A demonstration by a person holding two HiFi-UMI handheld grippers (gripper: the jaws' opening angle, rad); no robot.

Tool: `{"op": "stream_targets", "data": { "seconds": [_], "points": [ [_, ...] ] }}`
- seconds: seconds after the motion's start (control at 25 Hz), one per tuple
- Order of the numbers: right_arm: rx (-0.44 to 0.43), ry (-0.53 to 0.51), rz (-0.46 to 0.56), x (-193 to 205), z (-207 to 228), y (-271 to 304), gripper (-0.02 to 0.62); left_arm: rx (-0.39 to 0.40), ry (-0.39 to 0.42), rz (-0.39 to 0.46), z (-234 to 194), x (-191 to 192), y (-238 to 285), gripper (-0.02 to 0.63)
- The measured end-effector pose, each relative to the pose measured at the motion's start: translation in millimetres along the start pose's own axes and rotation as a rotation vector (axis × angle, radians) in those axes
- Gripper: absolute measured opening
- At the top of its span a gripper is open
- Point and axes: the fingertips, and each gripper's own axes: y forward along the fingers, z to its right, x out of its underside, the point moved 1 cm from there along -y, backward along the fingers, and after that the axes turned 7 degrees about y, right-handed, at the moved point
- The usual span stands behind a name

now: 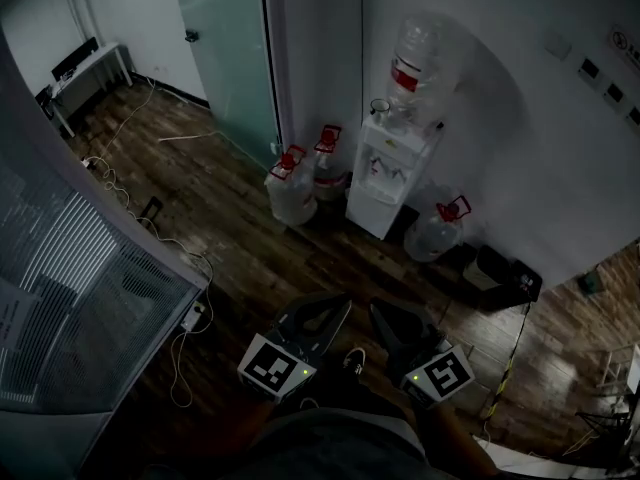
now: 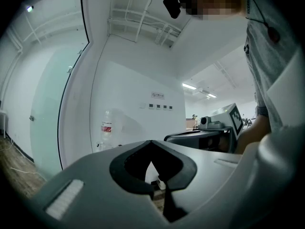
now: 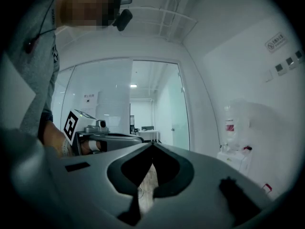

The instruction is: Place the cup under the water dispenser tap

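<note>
The white water dispenser [image 1: 384, 176] stands against the far wall with a clear bottle [image 1: 418, 60] on top. A small clear cup-like thing [image 1: 380, 108] sits on its top, left of the bottle; it is too small to tell more. Both grippers are low in the head view, side by side and well short of the dispenser. The left gripper [image 1: 334, 305] and right gripper [image 1: 381, 312] point toward it. In the left gripper view the gripper [image 2: 151, 143] is shut and empty, with the bottle [image 2: 106, 127] far ahead. The right gripper [image 3: 152, 145] is also shut on nothing, with the dispenser [image 3: 237, 159] to its right.
Three water jugs stand on the wooden floor around the dispenser: two on its left [image 1: 291, 185] [image 1: 329, 169] and one on its right [image 1: 437, 229]. A black box [image 1: 503, 274] lies beyond. A glass partition [image 1: 70, 268] runs along the left, with cables [image 1: 180, 258] beside it.
</note>
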Motion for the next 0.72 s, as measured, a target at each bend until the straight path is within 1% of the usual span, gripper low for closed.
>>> {"op": "stream_targets", "data": {
  "seconds": [0.32, 0.44, 0.52, 0.64, 0.72],
  "points": [
    [-0.042, -0.001, -0.01, -15.4, 82.0, 36.3, 0.005, -0.018, -0.015, -0.025, -46.9, -0.7, 76.1, 0.008],
    [-0.052, 0.037, 0.007, -22.7, 109.0, 46.7, 0.005, -0.02, -0.005, -0.039, -59.8, 4.2, 98.4, 0.008],
    [-0.063, 0.056, 0.013, -26.7, 124.4, 52.3, 0.005, -0.022, -0.012, -0.036, -67.9, 0.3, 112.3, 0.008],
    [-0.051, 0.058, -0.013, -24.3, 147.0, 62.2, 0.005, -0.022, -0.006, -0.038, -83.6, 0.9, 129.0, 0.008],
    [-0.049, 0.058, -0.004, -23.4, 157.9, 70.4, 0.005, -0.015, 0.005, -0.048, -93.9, 4.9, 136.4, 0.008]
  ]
}}
